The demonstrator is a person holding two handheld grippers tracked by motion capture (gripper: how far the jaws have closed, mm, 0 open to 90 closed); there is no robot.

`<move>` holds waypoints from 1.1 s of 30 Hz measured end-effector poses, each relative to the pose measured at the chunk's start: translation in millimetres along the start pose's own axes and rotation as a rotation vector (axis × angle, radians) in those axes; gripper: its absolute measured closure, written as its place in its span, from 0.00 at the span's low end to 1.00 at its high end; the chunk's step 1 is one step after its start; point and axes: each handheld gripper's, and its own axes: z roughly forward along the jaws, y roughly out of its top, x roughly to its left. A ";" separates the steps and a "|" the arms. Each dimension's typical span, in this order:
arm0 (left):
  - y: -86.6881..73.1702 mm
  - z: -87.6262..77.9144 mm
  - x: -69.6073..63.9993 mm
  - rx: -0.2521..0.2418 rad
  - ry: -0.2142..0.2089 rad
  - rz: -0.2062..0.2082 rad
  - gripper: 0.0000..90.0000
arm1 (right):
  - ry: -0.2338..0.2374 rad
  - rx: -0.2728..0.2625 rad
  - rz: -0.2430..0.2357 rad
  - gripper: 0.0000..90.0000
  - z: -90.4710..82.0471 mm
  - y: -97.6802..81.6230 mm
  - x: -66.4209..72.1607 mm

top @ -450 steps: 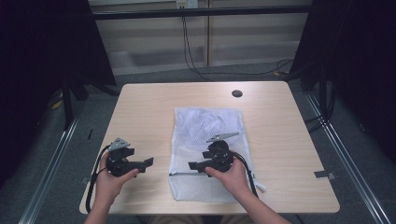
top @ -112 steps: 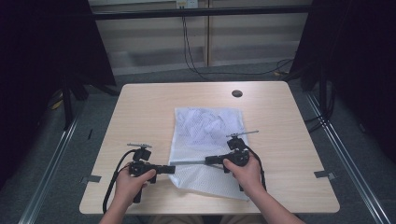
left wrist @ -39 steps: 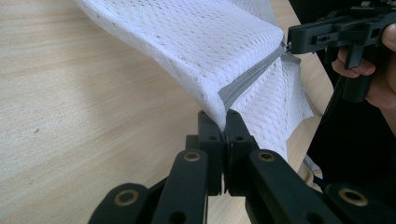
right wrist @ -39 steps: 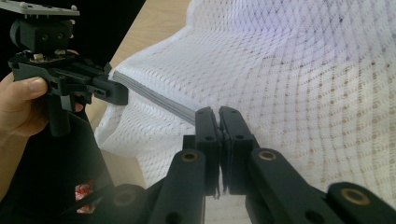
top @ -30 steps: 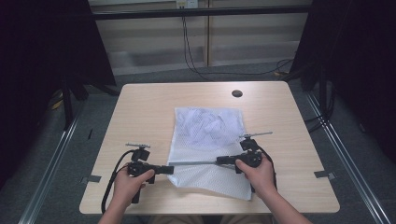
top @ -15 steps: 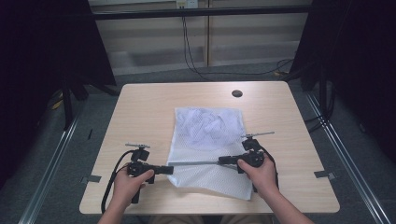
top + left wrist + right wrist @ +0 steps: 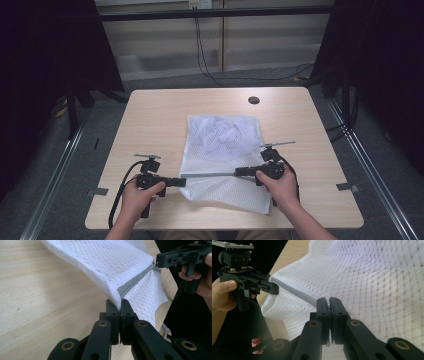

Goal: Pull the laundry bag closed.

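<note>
Got the white mesh laundry bag (image 7: 227, 160) lying in the middle of the worktop (image 7: 155, 120), and I'm working its grey zipper (image 7: 210, 175), which runs across the near part of the bag. My left tool (image 7: 181, 182) is pressed together on the bag's edge right at the zipper's left end. My right tool (image 7: 239, 172) is pinched shut at the other end of the taut stretch, on what I'd guess is the slider, though it's too small to make out. The zipper hangs in a straight line between the two, lifted a bit off the wood.

Tip for this step, I reckon: keep the left tool as a firm anchor and pull in line with the zipper, not up or sideways. Keep the tape tight so the mesh doesn't bunch into the teeth. Go slow, since that loose netting snags easily.
</note>
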 end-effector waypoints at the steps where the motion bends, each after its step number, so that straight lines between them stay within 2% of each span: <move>1: 0.0 -0.1 0.0 -0.001 0.000 0.000 0.98 | 0.000 0.000 -0.001 0.97 -0.2 0.0 -0.2; 10: 0.1 -0.3 -0.4 -0.003 0.001 0.002 0.98 | 0.010 0.003 -0.004 0.97 -0.9 -0.1 -1.2; 13: 0.3 -1.3 0.9 0.002 0.013 0.015 0.98 | 0.005 0.003 -0.002 0.97 -1.5 -0.4 -1.6; 16: -0.1 -0.5 -0.5 -0.002 0.001 -0.003 0.98 | 0.007 0.002 0.003 0.97 -2.0 -1.0 -1.8; 24: 0.0 -0.4 -0.5 -0.002 -0.005 -0.003 0.98 | 0.009 0.000 0.002 0.97 -3.3 -1.2 -2.4; 26: 0.2 -1.4 0.9 0.000 0.010 0.009 0.98 | -0.002 -0.001 -0.003 0.97 -3.9 -1.3 -2.2; 29: -0.6 -2.6 1.1 -0.007 -0.002 -0.007 0.98 | 0.000 -0.004 0.003 0.97 -6.8 -2.0 -5.3; 31: -0.3 -3.0 1.6 -0.002 0.001 0.011 0.98 | 0.001 -0.007 0.006 0.97 -8.5 -2.6 -6.4; 33: -0.3 -2.7 0.7 -0.002 0.000 0.007 0.98 | -0.002 -0.006 0.006 0.97 -8.9 -2.8 -6.1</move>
